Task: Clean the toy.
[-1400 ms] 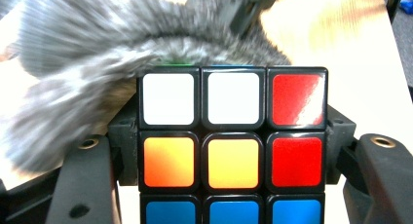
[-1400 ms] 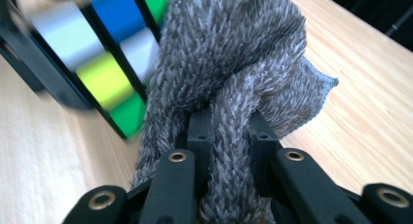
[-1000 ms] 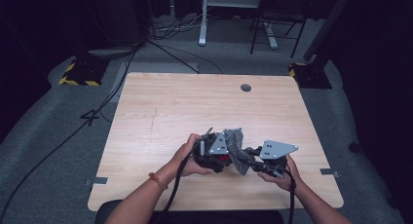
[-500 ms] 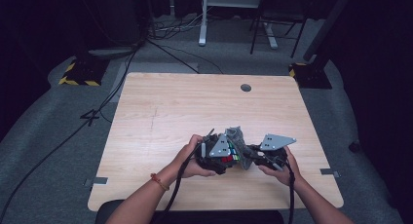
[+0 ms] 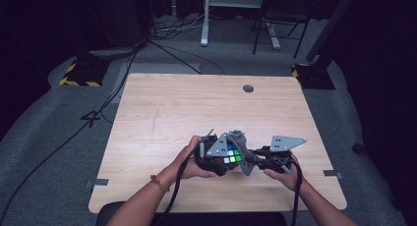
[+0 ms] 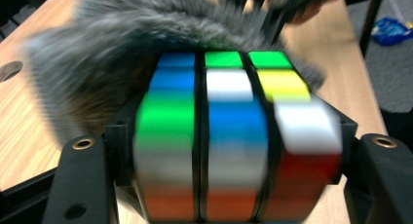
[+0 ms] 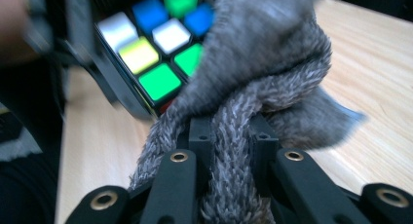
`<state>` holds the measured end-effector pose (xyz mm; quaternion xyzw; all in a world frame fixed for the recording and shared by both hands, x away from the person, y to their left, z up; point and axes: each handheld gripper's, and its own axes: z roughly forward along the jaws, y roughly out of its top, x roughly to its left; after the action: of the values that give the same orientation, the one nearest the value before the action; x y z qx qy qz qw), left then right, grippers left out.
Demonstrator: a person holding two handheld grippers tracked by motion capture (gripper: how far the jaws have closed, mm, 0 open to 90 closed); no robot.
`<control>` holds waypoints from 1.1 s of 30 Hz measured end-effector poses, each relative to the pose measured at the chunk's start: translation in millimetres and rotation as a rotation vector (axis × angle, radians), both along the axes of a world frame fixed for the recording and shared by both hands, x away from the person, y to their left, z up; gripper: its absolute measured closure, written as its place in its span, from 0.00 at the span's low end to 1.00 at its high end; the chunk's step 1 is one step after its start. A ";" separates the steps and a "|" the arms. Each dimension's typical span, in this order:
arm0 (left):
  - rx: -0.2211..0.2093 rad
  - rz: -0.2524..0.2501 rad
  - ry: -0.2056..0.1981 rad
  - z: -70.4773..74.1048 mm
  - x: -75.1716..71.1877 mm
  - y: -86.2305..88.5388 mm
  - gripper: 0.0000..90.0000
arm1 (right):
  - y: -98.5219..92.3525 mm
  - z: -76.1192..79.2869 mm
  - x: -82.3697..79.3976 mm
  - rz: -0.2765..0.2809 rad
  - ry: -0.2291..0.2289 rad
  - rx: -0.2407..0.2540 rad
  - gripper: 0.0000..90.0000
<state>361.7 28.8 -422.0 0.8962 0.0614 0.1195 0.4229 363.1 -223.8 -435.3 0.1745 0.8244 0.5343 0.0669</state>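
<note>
high view: a colourful puzzle cube (image 5: 230,155) is held above the bench (image 5: 162,113), near the middle of its near edge, and a grey fuzzy cloth (image 5: 242,150) is pressed against the cube's right side. the cube is clamped in the left gripper (image 5: 223,157), with the person's left hand (image 5: 194,159) wrapped round the gripper body. in the left gripper view the cube (image 6: 234,136) is seen wedged tight between the two black fingers (image 6: 83,180), one on each side, with the cloth (image 6: 122,44) draped over its far side. the left fingers have just been eased open a shade, yet the cube is gripped by them. in the right gripper view the cloth (image 7: 253,97) is seen bunched and pinched between the right gripper's (image 7: 229,151) fingers (image 7: 175,185), nearly shut on it, its free end laid across the cube's (image 7: 156,44) tiled face. the right gripper (image 5: 260,159) is held by the right hand (image 5: 285,172), just beside the cube, near the bench's near edge.
</note>
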 end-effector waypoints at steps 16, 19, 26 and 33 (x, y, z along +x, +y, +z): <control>0.010 0.034 -0.043 2.2 -0.6 -2.0 0.37 | 9.2 8.2 -7.0 -0.070 -0.101 -0.078 0.86; -0.001 0.041 -0.047 5.8 -0.5 1.4 0.37 | 9.4 -0.2 -2.9 -0.076 -0.071 -0.119 0.86; -0.018 0.050 -0.043 7.8 0.3 5.0 0.37 | 10.0 -4.2 -3.5 -0.060 -0.048 -0.130 0.86; 0.007 0.039 -0.032 3.2 -0.2 0.0 0.37 | 11.3 18.3 -18.2 -0.044 -0.131 -0.045 0.86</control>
<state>361.4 28.8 -418.9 0.8942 0.0715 0.1423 0.4183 345.0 -212.5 -417.0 0.1559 0.8260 0.5243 0.1362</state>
